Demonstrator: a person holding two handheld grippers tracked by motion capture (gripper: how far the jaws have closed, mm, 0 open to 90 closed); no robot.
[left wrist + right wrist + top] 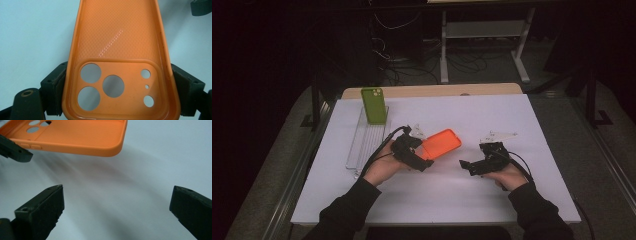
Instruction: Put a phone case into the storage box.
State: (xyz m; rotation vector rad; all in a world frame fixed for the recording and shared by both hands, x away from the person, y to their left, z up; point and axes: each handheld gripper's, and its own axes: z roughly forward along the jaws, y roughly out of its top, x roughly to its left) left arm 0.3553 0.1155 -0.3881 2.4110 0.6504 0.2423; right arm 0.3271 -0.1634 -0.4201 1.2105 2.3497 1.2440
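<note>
Left gripper point(424, 161) clamping orange case point(441, 143), right gripper point(468, 167) spread wide nearby, green case point(373, 105) upright in clear rack point(364, 145)

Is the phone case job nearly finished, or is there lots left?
About halfway, it seems. Done: the green case stands upright in the clear rack. In hand: the left hand-held gripper clamps the orange case above the table. Left: probably racking it. The right hand-held gripper is open.

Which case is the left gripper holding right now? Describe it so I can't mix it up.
On the white table, look just left of centre, where the left gripper is clamped on the camera-cutout end of the orange phone case. It is held flat with its hollow side up, whereas the green case stands upright in the clear rack.
</note>
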